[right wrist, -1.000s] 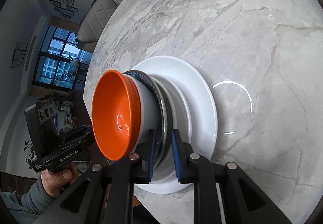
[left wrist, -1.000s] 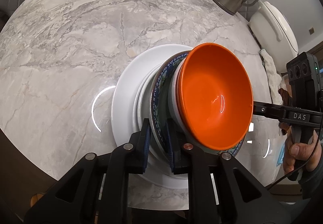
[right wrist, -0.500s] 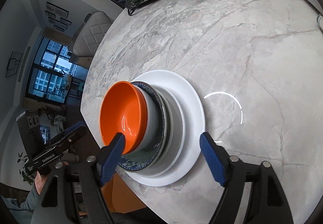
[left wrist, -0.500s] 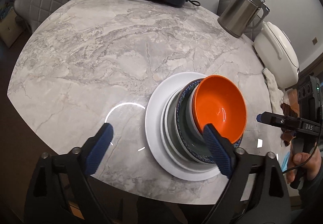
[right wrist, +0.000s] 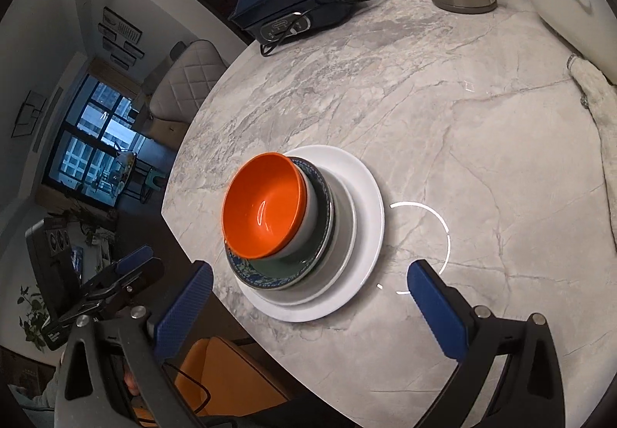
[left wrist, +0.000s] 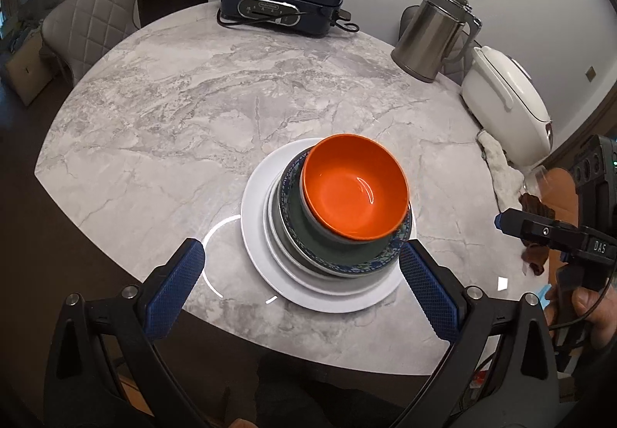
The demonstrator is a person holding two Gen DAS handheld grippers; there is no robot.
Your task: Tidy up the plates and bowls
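Two wide-open, empty grippers, left gripper [left wrist: 300, 289] and right gripper [right wrist: 308, 308], flank the stack at the marble table's [left wrist: 173, 127] near edge: orange bowl [left wrist: 354, 192] topmost, large white plate [left wrist: 254, 235] lowest—likely heavy, slick, breakable, best lifted by that plate's rim.

The only lettering that reads clearly is "DAS", white capitals on a black arm of the right gripper [left wrist: 555, 235], at the right edge of the left wrist view. The dark blue electric cooker [left wrist: 283, 0] at the top centre carries raised lettering along its lid and a small brand mark on its control panel (both too small and blurred to make out). A label on the left gripper [right wrist: 115, 281], lower left of the right wrist view, is illegible.
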